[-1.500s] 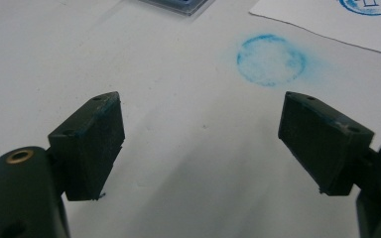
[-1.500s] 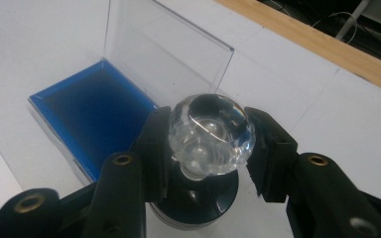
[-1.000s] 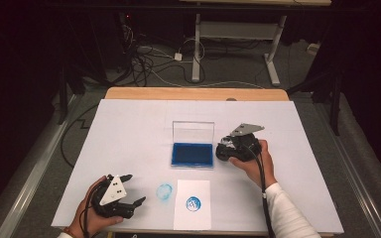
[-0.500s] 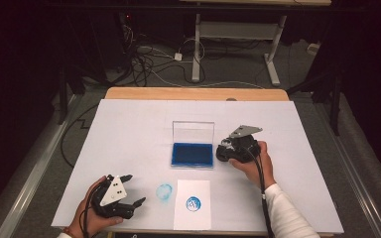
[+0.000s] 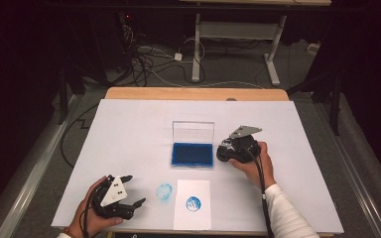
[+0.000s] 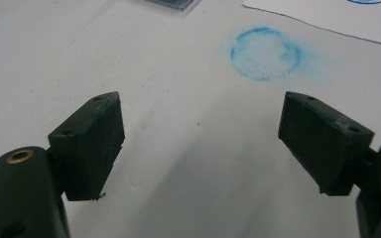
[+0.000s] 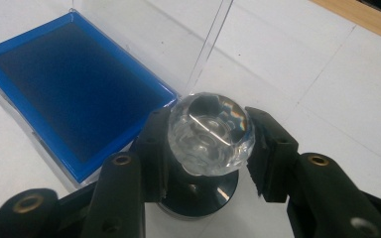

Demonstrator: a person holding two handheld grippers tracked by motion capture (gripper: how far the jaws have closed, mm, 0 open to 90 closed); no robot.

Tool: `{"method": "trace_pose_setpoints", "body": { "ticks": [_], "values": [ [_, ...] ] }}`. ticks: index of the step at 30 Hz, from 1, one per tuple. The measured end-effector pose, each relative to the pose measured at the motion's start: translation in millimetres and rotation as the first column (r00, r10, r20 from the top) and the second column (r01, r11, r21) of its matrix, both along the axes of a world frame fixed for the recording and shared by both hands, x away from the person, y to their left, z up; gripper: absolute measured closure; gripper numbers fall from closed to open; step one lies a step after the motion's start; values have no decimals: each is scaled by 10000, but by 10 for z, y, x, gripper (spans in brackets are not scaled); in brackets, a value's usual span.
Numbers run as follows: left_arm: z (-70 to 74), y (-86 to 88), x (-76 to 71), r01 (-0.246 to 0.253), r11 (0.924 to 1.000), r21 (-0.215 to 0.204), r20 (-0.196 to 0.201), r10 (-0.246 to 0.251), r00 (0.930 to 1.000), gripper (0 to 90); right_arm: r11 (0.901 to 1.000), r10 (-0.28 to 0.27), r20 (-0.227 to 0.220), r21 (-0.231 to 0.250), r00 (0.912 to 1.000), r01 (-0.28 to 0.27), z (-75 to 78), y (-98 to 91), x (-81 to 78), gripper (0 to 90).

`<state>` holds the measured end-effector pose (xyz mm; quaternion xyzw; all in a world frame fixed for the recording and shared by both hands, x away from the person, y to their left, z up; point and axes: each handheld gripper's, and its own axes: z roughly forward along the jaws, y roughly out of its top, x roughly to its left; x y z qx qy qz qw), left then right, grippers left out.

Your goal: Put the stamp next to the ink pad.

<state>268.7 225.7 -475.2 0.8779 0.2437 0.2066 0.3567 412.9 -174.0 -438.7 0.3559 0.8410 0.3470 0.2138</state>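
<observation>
L gripper [image 5: 129, 198] is held at the table's near edge w/ jaws spread wide and nothing between them; a blue ring smudge [image 6: 264, 53] is seen on the white table [image 5: 129, 129] at its 1 o'clock. Farther off, a clear faceted stamp knob [image 7: 211, 134] is pinched in the R gripper [image 7: 208, 148], just beside the open blue ink pad [image 7: 74, 89] at its 10 o'clock.

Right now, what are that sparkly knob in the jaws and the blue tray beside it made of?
The stamp's knob looks like clear faceted glass or acrylic: see-through, with sharp glints. The ink pad looks like matte blue felt or foam, in a clear plastic case with a raised lid.
</observation>
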Motion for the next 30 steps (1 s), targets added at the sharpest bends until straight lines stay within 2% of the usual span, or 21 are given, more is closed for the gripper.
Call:
{"method": "trace_pose_setpoints", "body": {
  "ticks": [8, 14, 25, 30],
  "values": [
    [-2, -10, -3, 108, 9999, 19, -63, -108, 9999, 176, 9999, 95, -89, -48, 9999, -96, -7, 16, 1, 549],
    [0, -17, -6, 153, 9998, 89, -70, -153, 9999, 176, 9999, 85, -43, 108, 10000, -85, 11, 12, -12, 493],
    [2, -24, -5, 131, 9998, 156, -99, -130, 9999, 177, 9997, 42, 735, 250, 9973, -60, 149, -13, -84, 376],
    [0, -28, -5, 151, 9997, 170, -142, -148, 9998, 178, 9991, 199, 1044, 361, 9943, -237, 209, -7, -123, 330]
  ]
}}
